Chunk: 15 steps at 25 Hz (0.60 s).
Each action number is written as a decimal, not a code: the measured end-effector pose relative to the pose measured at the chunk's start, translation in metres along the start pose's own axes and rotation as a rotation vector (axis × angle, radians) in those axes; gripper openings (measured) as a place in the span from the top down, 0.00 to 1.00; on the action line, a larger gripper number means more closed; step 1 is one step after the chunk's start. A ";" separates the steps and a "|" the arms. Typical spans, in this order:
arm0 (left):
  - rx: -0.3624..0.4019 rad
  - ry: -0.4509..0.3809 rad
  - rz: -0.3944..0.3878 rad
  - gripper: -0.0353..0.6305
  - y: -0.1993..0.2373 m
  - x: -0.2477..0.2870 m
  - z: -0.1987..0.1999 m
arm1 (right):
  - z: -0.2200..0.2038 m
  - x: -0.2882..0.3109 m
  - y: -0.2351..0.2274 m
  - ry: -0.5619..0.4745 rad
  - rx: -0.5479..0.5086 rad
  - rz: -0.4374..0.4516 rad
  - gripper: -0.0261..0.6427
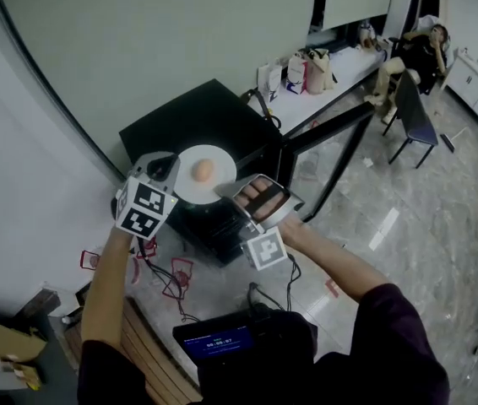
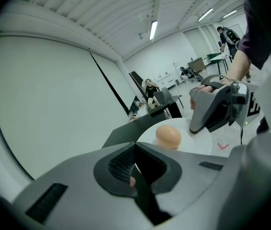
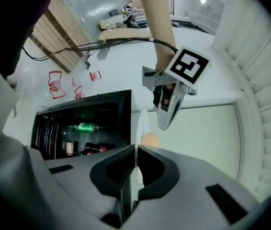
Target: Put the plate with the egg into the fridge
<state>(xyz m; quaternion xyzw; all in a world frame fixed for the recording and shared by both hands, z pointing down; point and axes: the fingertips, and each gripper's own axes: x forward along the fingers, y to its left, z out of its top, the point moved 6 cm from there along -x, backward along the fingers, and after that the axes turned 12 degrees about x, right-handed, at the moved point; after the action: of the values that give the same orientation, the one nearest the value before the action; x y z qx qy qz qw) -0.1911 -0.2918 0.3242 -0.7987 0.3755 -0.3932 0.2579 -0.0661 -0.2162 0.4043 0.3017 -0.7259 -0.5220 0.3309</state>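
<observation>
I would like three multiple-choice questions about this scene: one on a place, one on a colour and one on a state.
1. Where is the egg?
A. on the floor
B. on the plate
C. inside the fridge

2. What colour is the can in the fridge?
A. red
B. blue
C. green

3. How is the door of the fridge?
A. open
B. shut
C. taken off

Answers:
1. B, the egg lies on the white plate, held above the fridge.
2. C, the right gripper view shows a green can on a shelf.
3. A, the door stands swung out and the shelves show.
</observation>
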 end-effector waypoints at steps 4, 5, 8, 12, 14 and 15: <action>-0.071 -0.055 0.099 0.93 -0.034 -0.057 0.014 | 0.010 -0.036 -0.006 -0.018 0.016 -0.056 0.93; -0.085 -0.076 0.123 0.93 -0.043 -0.070 0.019 | 0.013 -0.047 -0.011 -0.024 0.013 -0.082 0.93; -0.132 -0.122 0.182 0.93 -0.071 -0.098 0.031 | 0.014 -0.076 -0.011 -0.021 0.029 -0.085 0.93; -0.220 -0.162 0.236 0.93 -0.111 -0.116 0.038 | 0.012 -0.105 0.007 -0.036 0.023 -0.048 0.93; -0.252 -0.169 0.264 0.93 -0.133 -0.117 0.039 | 0.008 -0.114 0.017 -0.053 0.006 -0.034 0.93; -0.269 -0.168 0.281 0.93 -0.145 -0.116 0.039 | 0.005 -0.117 0.023 -0.063 -0.004 -0.027 0.93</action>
<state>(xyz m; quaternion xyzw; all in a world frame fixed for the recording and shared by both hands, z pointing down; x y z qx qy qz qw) -0.1493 -0.1097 0.3546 -0.7957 0.5094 -0.2318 0.2315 -0.0022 -0.1154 0.4060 0.2942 -0.7309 -0.5371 0.3013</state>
